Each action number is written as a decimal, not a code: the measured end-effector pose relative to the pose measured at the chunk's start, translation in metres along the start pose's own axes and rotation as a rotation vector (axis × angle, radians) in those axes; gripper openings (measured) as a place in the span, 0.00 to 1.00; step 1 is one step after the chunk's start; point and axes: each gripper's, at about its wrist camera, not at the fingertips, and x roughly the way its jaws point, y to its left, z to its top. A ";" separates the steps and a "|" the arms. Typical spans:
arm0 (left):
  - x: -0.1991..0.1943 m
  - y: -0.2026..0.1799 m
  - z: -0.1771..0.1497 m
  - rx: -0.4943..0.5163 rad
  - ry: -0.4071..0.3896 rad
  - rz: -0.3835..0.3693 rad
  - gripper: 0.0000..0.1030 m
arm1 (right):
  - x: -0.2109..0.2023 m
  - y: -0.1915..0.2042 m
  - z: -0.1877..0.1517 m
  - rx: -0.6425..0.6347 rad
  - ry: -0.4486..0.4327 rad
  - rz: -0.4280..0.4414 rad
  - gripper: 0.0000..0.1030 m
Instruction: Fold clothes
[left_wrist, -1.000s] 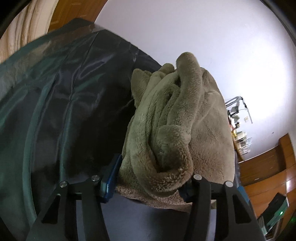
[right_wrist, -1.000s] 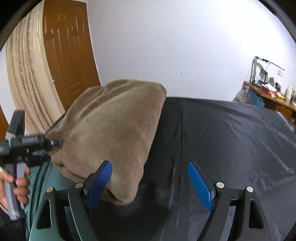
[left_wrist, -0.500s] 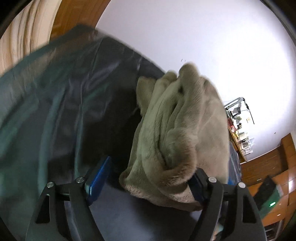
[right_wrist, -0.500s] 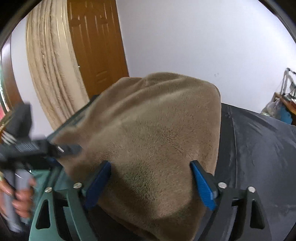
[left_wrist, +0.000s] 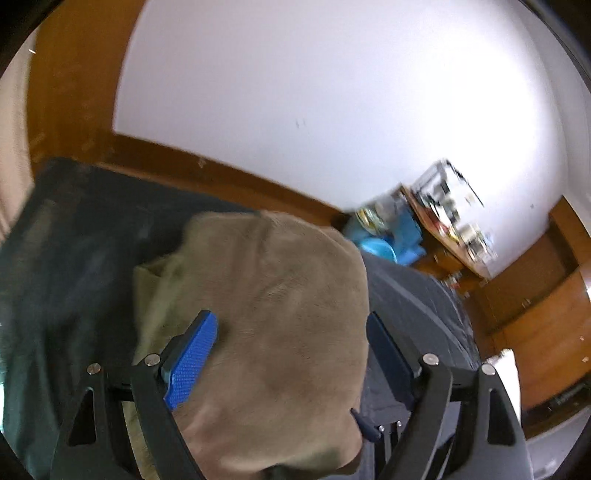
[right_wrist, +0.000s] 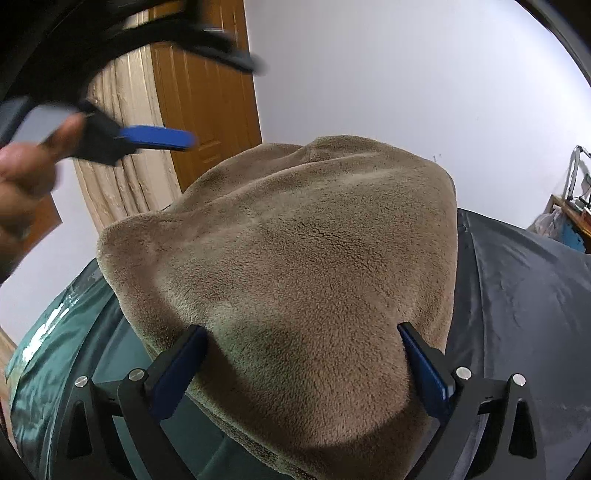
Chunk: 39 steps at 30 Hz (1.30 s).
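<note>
**Two grippers at one folded fleece**

Two grippers are working at the folded fleece garment (right_wrist: 295, 280), lying on the dark cloth (right_wrist: 524, 295); the right gripper (right_wrist: 303, 365) is straddling it, jaws just widened; the left gripper (left_wrist: 291, 354), jaws just opened, is hovering above it.

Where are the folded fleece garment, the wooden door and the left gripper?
folded fleece garment (right_wrist: 303, 258), right wrist view, top face.
wooden door (right_wrist: 210, 107), right wrist view, panel.
left gripper (right_wrist: 207, 85), right wrist view, between its raised fingertips.
</note>
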 end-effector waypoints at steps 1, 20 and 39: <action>0.010 0.002 0.000 -0.011 0.021 0.012 0.84 | 0.000 0.000 0.000 -0.001 -0.001 0.000 0.99; 0.030 0.083 -0.014 -0.179 0.083 0.024 0.42 | 0.006 -0.005 0.010 0.015 -0.002 0.064 0.99; 0.018 0.088 0.001 0.033 0.172 0.232 0.85 | -0.007 -0.006 0.001 0.043 -0.012 0.080 1.00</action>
